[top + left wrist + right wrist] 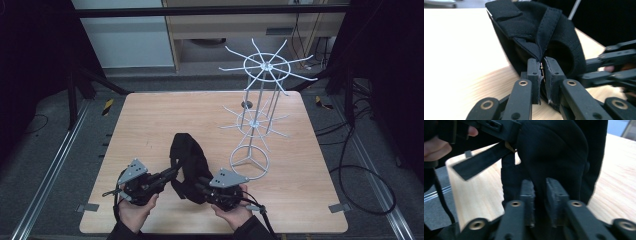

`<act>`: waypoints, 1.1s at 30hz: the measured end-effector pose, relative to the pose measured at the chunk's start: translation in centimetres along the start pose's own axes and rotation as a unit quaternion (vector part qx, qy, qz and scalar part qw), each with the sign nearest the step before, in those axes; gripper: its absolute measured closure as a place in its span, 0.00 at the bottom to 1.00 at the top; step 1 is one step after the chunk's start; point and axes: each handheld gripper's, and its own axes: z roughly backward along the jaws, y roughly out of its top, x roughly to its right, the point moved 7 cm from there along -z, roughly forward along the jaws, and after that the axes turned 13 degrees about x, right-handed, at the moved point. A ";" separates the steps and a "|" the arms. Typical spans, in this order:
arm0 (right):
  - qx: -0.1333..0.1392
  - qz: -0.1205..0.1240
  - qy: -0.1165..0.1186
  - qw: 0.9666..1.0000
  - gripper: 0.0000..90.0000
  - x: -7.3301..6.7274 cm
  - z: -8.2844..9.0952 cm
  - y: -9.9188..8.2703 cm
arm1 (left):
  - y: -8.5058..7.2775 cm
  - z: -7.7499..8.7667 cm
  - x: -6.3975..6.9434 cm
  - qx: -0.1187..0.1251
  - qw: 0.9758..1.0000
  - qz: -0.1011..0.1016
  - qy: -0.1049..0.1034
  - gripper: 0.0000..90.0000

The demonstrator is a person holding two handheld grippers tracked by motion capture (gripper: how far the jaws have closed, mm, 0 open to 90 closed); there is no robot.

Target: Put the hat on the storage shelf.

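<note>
A black cap (187, 160) lies on the wooden table (150, 120), near its front edge, between both grippers. My left gripper (172, 172) comes from the left and is shut on the cap's rear seam by a small brass buckle; in the left gripper view the pads (534, 72) pinch the fabric (529, 27). My right gripper (200, 186) reaches in from the right. In the right gripper view its jaws (540, 195) stand slightly apart with a fold of the cap (554, 152) hanging between them. A loose black strap (479, 162) sticks out sideways.
A white wire display rack (252, 125) with two tiers of radiating arms stands on a ring base at the table's right-centre, just beyond the cap. Dark floor, cables and metal rails surround the table.
</note>
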 end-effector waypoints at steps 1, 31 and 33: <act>0.000 -0.001 0.003 1.000 0.73 -0.2 -0.1 -0.1 | -0.3 0.6 -1.0 -0.002 1.000 -0.003 0.016 0.92; -0.039 -0.055 -0.122 0.990 0.39 8.2 6.5 -4.4 | -6.0 2.4 -9.7 -0.140 0.976 -0.044 0.160 0.73; -0.044 -0.054 -0.136 0.988 0.38 9.0 7.7 -4.8 | -5.6 2.9 -9.8 -0.131 0.977 -0.038 0.162 0.69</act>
